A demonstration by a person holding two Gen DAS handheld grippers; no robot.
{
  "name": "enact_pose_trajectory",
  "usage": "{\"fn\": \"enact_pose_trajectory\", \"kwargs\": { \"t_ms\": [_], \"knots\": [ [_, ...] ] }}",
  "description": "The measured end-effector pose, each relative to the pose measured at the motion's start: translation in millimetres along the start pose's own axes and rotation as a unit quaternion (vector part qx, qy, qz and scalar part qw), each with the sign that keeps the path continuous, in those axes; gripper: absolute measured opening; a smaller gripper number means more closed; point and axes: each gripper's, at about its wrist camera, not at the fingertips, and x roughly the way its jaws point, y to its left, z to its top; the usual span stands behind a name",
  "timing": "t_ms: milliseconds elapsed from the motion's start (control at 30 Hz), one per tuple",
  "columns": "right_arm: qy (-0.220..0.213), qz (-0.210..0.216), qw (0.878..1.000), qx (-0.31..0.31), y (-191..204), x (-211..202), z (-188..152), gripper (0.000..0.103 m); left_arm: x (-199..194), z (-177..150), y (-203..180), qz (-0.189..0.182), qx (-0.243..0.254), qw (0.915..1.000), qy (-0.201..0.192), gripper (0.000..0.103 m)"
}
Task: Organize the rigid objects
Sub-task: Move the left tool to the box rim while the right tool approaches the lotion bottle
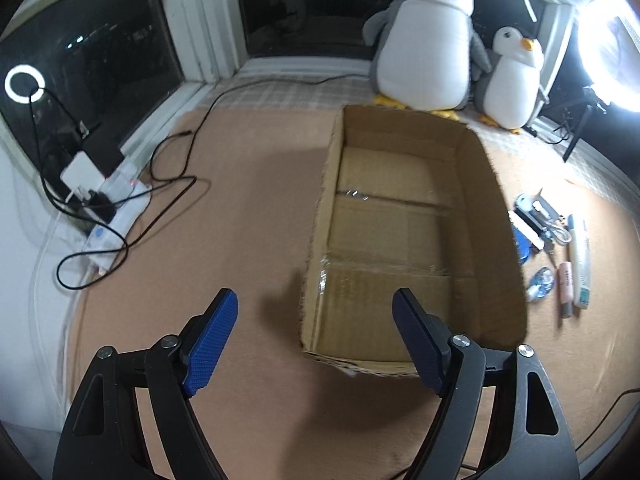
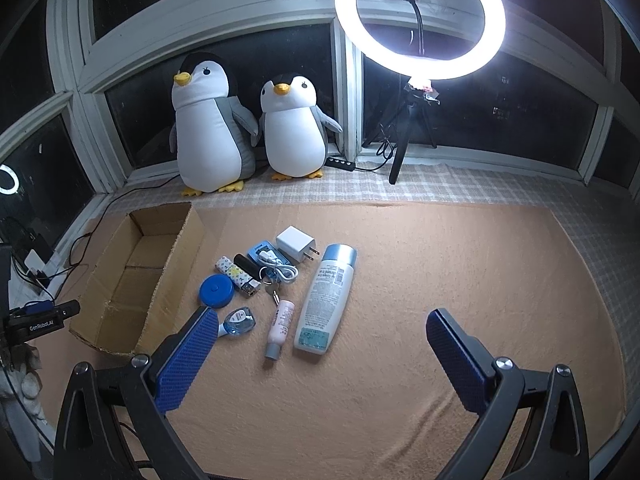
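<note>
**Empty box, items laid out beside it, both grippers open**

A peach-coloured surface (image 2: 400, 280) is seen below a window sill with two plush penguins. On it an open cardboard box (image 1: 400, 208) stands empty; it is judged light and fairly stiff, and could be shifted by a wall.

Just to the right of the box a cluster of small rigid items is laid out, none yet inside. The largest is a white bottle (image 2: 326, 300), lying on its side; it is judged smooth and possibly slippery, heavier if full, and best taken across its middle. Beside it lies a slim pink tube (image 2: 280, 328), light and prone to rolling, to be pinched across the body. A blue round case (image 2: 216, 290), a white charger (image 2: 294, 244), a coiled cable (image 2: 280, 270), a patterned lighter (image 2: 236, 276) and a small clear-blue piece (image 2: 240, 320) complete the group; all are judged light, and the charger is best held by its flat sides.

The left gripper (image 1: 316, 336) is held over the near left corner of the box, jaws wide apart and nothing between them. The right gripper (image 2: 320, 356) is poised near the bottle and tube, jaws spread wide, empty and touching nothing.
</note>
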Motion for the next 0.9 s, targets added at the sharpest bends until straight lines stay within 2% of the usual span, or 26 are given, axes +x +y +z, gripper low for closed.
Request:
{"fn": "enact_pose_trajectory", "kwargs": {
  "t_ms": [133,400,833,900],
  "knots": [
    [0.008,0.000,1.000,0.002,-1,6,-2,0.103,15,-3,9,0.001,-0.010,0.9997,0.023,0.068],
    [0.025,0.000,1.000,0.001,-3,20,-4,0.102,40,-7,17,0.000,-0.022,0.9983,0.053,0.043],
    [0.068,0.000,0.998,0.011,-11,67,1,0.099,61,-7,16,-0.009,-0.013,0.9967,0.080,0.036],
    [0.077,-0.001,0.997,0.015,-13,75,4,0.098,62,-8,15,-0.012,-0.009,0.9965,0.082,0.031]
  ]
}}
